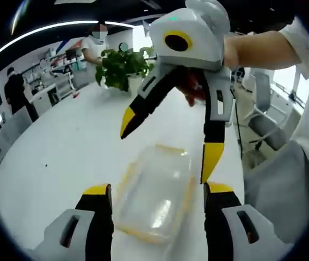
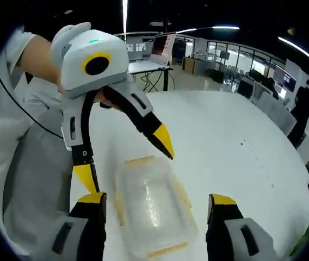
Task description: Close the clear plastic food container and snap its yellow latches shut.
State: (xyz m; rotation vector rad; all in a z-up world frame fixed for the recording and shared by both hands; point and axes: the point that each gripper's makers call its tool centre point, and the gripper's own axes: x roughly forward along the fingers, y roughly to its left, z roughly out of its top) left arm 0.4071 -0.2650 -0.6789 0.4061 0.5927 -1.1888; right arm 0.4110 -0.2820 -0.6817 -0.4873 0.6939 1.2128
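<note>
In the left gripper view, the left gripper (image 1: 157, 209) rises from six o'clock with its yellow-tipped black fingers (image 1: 99, 191) spread wide and released, one on each side of the container (image 1: 155, 193). The container lies flat on the white tabletop (image 1: 62, 152), a rounded clear-plastic rectangle whose lid looks already seated, with yellow latches (image 1: 127, 176) along its edges; whether they are snapped down I cannot tell. The right gripper (image 1: 168, 149) hangs above the container at twelve o'clock, a glossy white shell with its fingers splayed and holding nothing, tips pointing down towards the box. My guess is that both grippers are poised above so each can press a latch from its own side. A leafy potted plant (image 1: 122, 65) stands far back at eleven o'clock.

In the right gripper view, the right gripper frames the container from six o'clock, fingers parted and empty. The container sits at centre-bottom on the smooth matte tabletop, hazy and translucent, its yellow latches showing on the long and short edges. The left gripper comes in from ten o'clock, fingers apart, one yellow tip just over the container's far edge.
</note>
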